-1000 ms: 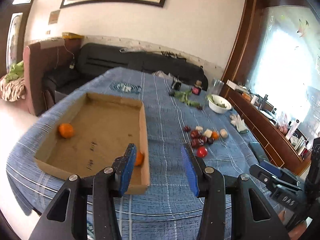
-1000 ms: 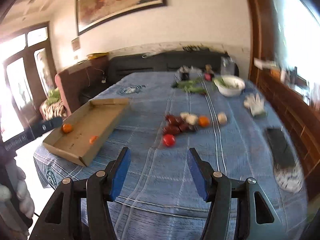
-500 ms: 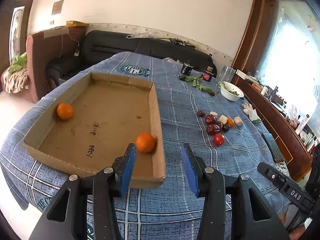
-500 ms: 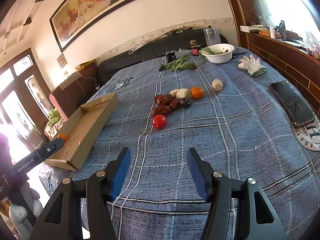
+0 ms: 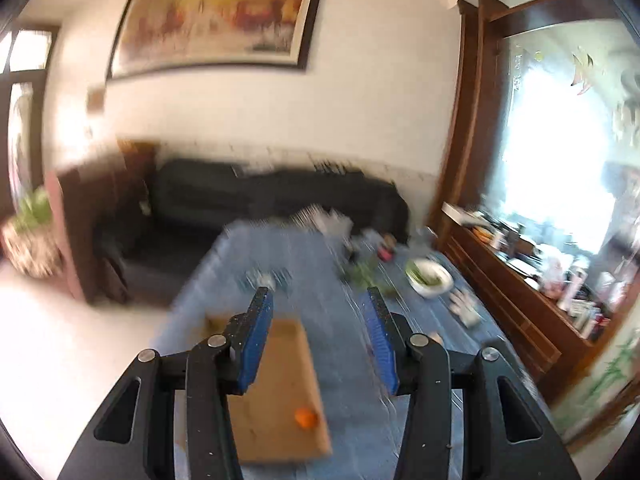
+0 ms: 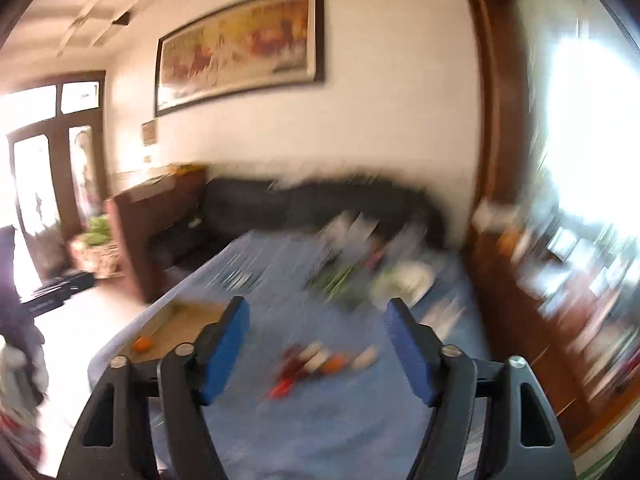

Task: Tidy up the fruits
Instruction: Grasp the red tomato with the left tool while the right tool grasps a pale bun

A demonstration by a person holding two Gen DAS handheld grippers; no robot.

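Both views are motion-blurred and look down from high above the blue-clothed table. The cardboard tray lies at the table's left with an orange near its right wall. In the right wrist view the tray holds another orange. A cluster of small fruits with a red one in front lies mid-table. My left gripper hangs open and empty above the tray's far end. My right gripper is empty, its jaws opening wide, well above the fruit cluster.
A white bowl with greens and leafy stems sit at the table's far end. A black sofa stands behind the table. A wooden sideboard with clutter runs along the right. A person's dark sleeve shows at far left.
Both grippers have risen sharply, so the table and tray look smaller and lower and the wall painting fills the top. The right gripper's jaws stand wider apart than before.
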